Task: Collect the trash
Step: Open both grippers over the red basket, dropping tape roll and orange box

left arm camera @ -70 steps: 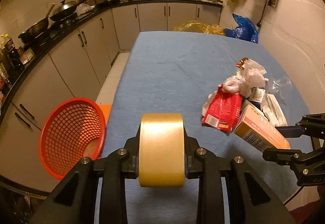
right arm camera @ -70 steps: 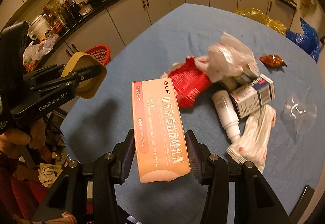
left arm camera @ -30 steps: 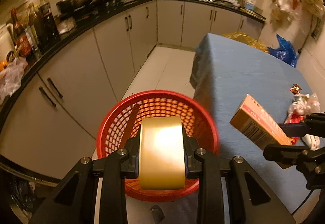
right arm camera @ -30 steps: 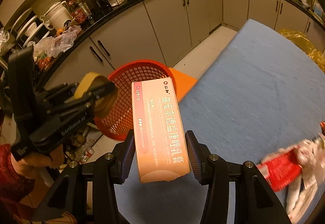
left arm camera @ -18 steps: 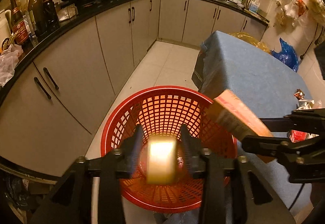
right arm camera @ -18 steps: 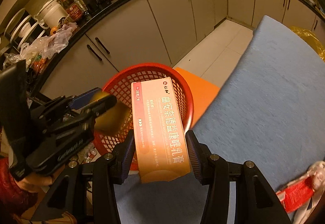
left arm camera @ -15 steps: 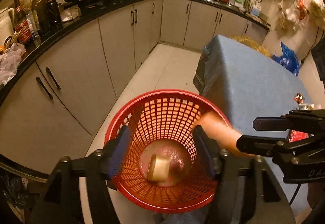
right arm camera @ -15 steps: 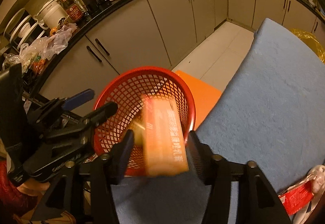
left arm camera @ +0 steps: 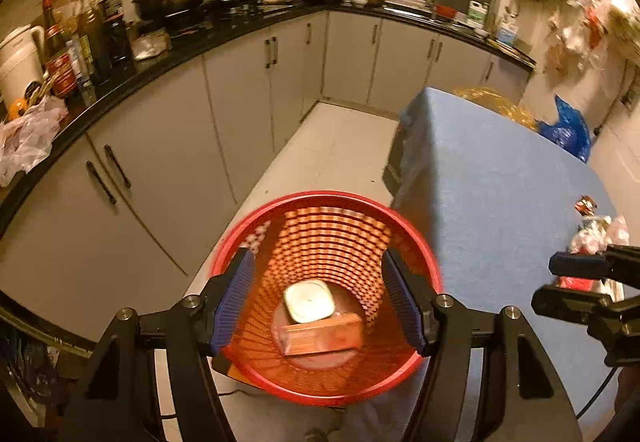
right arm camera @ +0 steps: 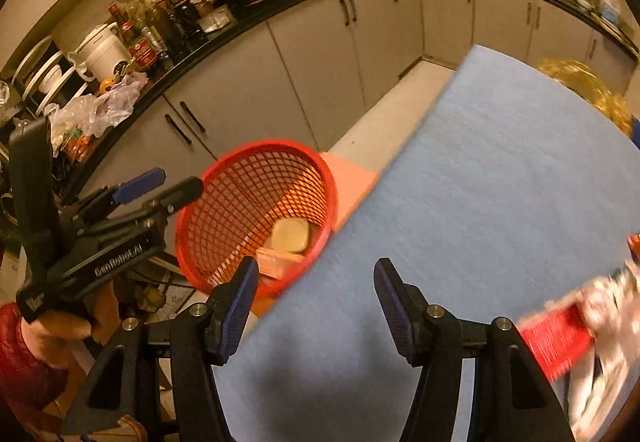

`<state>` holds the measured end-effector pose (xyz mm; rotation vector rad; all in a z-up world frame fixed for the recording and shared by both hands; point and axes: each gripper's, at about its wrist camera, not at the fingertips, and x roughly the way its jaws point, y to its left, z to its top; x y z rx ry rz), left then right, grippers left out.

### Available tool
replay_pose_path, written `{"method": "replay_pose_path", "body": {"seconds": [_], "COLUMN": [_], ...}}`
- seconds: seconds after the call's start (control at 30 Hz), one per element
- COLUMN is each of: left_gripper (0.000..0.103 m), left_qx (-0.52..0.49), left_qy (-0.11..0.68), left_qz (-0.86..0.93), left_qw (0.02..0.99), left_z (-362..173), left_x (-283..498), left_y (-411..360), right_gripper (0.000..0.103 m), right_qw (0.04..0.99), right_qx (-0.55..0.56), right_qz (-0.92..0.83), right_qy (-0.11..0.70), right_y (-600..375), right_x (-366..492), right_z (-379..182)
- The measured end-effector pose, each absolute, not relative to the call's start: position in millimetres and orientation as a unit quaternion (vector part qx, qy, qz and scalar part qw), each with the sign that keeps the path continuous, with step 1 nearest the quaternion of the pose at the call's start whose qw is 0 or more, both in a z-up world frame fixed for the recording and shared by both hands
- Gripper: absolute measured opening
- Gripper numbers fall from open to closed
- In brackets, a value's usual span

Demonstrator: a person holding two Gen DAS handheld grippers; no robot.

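A: Below the left gripper [left arm camera: 318, 296], jaws spread and empty, what sits in the red mesh basket [left arm camera: 416, 254]?

B: One tape roll [left arm camera: 309, 302] and one orange carton [left arm camera: 322, 334], touching, on the basket floor.

A: Right wrist view?

B: Right gripper [right arm camera: 312, 304]: jaws apart, empty, above the blue table [right arm camera: 500, 161] beside the basket [right arm camera: 200, 201]. Red wrapper [right arm camera: 556, 338] lies blurred, well apart from the basket. Likely light, crinkly, slippery; pinch a flat edge.

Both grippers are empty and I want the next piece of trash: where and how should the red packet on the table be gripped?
Judging by its pose, take the red packet at its free near end, coming in with the right gripper from the bare cloth side of the blue table. It lies flat, and its far end runs into the pale wrappers, so that end is crowded. Motion blur hides finer detail.
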<state>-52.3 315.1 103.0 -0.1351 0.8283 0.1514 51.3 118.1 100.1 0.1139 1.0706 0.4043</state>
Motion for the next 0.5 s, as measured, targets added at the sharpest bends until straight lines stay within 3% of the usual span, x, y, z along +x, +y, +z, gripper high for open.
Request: {"method": "replay_pose_path", "body": {"seconds": [0.5], "left_gripper": [0.066], "left_qx": [-0.017], "left_qy": [0.423], "left_qz": [-0.044], "left_qw": [0.905], "left_z": [105.6], "left_x": [-39.9], "left_y": [184.9], "right_gripper": [0.061], "right_qw": [0.850], "right_qx": [0.142], "right_qz": [0.091], "right_qy": [0.500], "right_y": [-15.5], "right_x": [-24.1], "right_z": [99.9]}}
